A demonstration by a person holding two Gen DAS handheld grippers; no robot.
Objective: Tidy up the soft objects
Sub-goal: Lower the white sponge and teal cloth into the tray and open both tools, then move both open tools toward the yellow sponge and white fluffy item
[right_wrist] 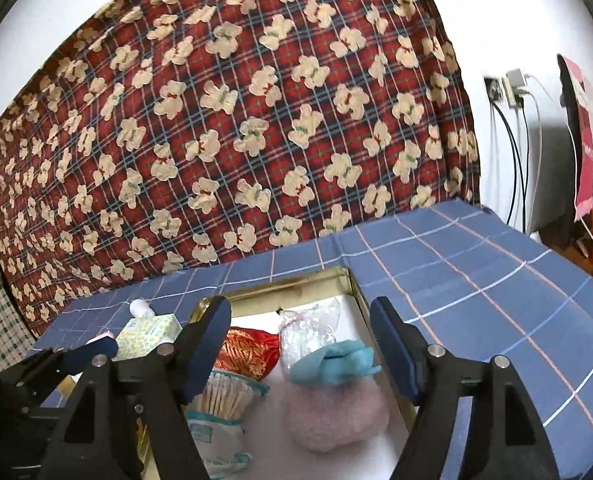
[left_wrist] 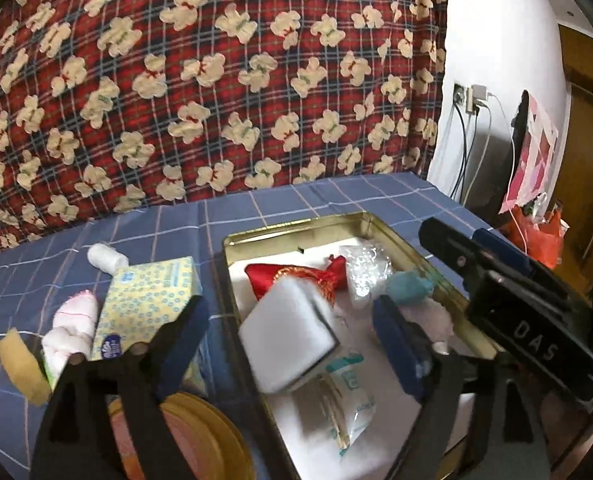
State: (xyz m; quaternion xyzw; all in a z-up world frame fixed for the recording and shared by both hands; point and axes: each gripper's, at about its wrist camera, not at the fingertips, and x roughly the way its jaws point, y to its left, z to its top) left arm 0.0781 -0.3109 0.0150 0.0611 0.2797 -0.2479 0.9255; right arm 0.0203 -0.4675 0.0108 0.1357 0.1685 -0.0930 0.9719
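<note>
Left wrist view: the left hand-held gripper [left_wrist: 292, 332] has its jaws spread wide above an open gold tin [left_wrist: 296, 226] on a blue checked worktop [left_wrist: 156, 220]. A white sponge block [left_wrist: 290, 340], blurred, sits between the jaws without touching either pad, apparently dropping into the tin. A red pouch [left_wrist: 292, 278], a clear bag [left_wrist: 366, 272] and a teal soft item [left_wrist: 408, 286] already lie inside. Left of the tin wait a tissue pack [left_wrist: 148, 300], a pink sock roll [left_wrist: 72, 332] and a yellow sponge [left_wrist: 18, 364].

Right wrist view: the right hand-held gripper [right_wrist: 300, 342] is open and empty over the tin's right end, above a fluffy pink item [right_wrist: 336, 416] and a cotton swab pack [right_wrist: 224, 398].

To do this step well, lift both grippers straight clear, then fetch the loose items outside.
</note>
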